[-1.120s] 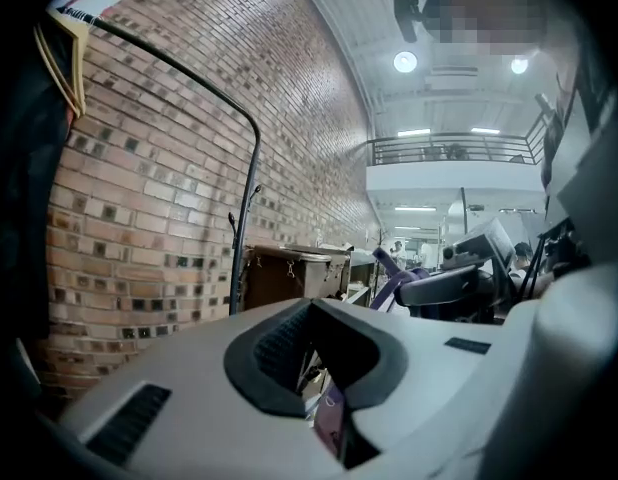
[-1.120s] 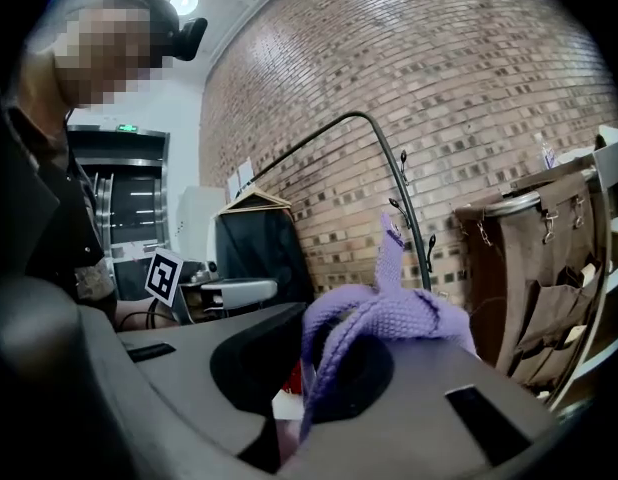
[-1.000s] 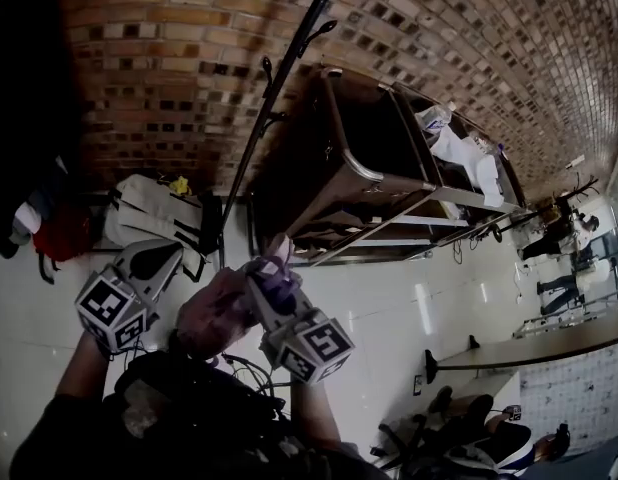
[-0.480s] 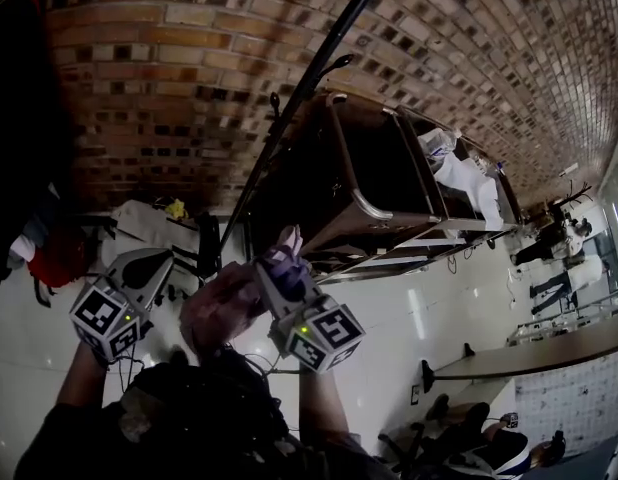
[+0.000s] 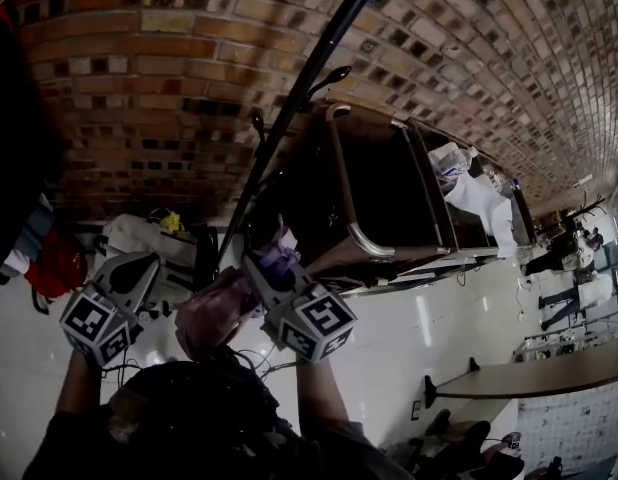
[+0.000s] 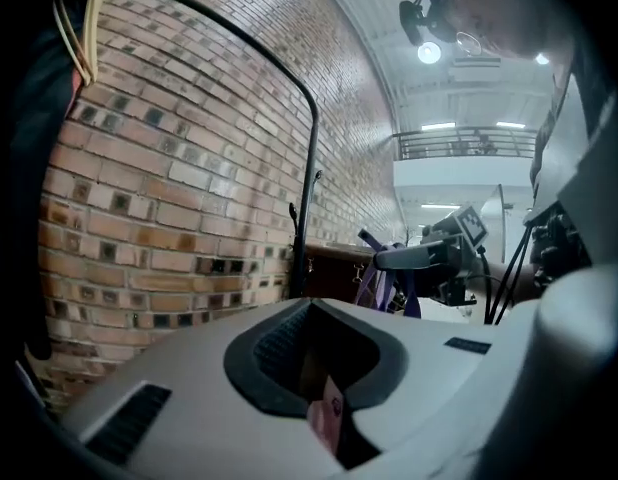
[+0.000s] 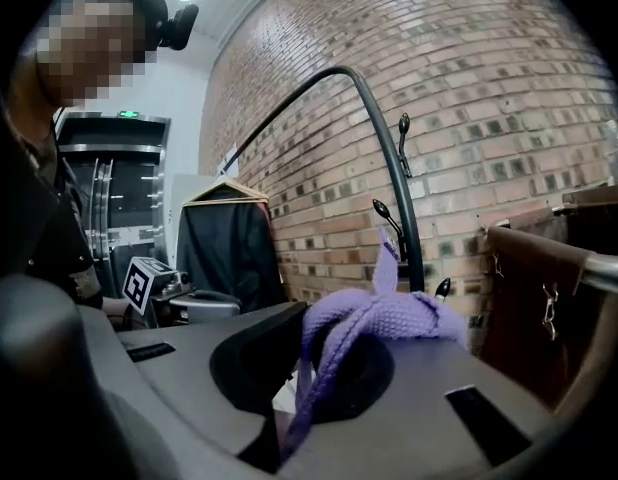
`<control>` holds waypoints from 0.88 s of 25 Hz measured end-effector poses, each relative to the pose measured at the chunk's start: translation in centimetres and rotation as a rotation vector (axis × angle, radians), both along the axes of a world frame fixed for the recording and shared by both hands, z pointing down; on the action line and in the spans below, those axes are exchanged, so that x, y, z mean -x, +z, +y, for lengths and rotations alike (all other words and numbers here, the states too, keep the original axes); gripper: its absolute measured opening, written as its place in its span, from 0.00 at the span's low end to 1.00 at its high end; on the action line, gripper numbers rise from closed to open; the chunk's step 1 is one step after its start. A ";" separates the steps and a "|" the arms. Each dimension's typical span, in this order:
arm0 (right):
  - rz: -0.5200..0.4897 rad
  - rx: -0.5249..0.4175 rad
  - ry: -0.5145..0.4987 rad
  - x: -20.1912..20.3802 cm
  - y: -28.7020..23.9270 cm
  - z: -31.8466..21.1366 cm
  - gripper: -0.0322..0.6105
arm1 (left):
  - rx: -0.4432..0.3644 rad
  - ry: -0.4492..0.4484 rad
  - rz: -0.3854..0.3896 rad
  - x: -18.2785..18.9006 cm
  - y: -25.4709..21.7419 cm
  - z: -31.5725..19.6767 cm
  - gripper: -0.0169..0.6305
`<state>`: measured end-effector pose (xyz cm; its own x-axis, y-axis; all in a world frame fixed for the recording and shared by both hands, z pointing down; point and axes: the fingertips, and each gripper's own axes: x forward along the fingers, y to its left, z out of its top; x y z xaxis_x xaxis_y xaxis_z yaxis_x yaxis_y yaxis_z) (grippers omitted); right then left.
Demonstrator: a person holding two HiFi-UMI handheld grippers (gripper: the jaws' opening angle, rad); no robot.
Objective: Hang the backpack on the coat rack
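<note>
A pink backpack point(image 5: 211, 316) with a purple strap point(image 5: 280, 264) hangs between my two grippers in the head view. My right gripper point(image 5: 271, 260) is shut on the purple strap point(image 7: 381, 318), which bunches over its jaws point(image 7: 289, 413). My left gripper point(image 5: 157, 266) is shut on a bit of pink fabric point(image 6: 327, 420) of the backpack. The black coat rack pole point(image 5: 301, 86) rises just beyond both grippers, with hooks point(image 5: 331, 72) on it. In the right gripper view the pole point(image 7: 393, 163) and its hooks point(image 7: 382, 209) stand close ahead. From the left gripper view point(image 6: 324, 408) the right gripper point(image 6: 429, 258) shows beside the pole point(image 6: 307, 168).
A brick wall point(image 5: 159, 78) stands behind the rack. A brown metal-framed cabinet point(image 5: 389, 183) is right of the pole. A dark coat on a hanger point(image 7: 225, 238) hangs to the left. White bag point(image 5: 139, 236) and red item point(image 5: 57, 266) lie on the floor; people stand far right.
Both grippers have carried the backpack closer to the brick wall and the rack pole, which now looms larger. Both grips are unchanged.
</note>
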<state>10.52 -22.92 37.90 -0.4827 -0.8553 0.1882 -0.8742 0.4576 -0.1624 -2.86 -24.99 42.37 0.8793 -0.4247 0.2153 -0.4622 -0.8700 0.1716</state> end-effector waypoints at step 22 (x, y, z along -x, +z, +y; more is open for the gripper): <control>0.098 0.082 -0.139 -12.2 1.4 -15.2 0.06 | -0.010 -0.154 0.031 -11.7 0.2 -11.4 0.08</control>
<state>22.69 -38.13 39.30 -0.5708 -0.7616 0.3068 -0.8172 0.5634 -0.1216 8.83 -36.35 42.52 0.8096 -0.5575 0.1835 -0.5852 -0.7908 0.1795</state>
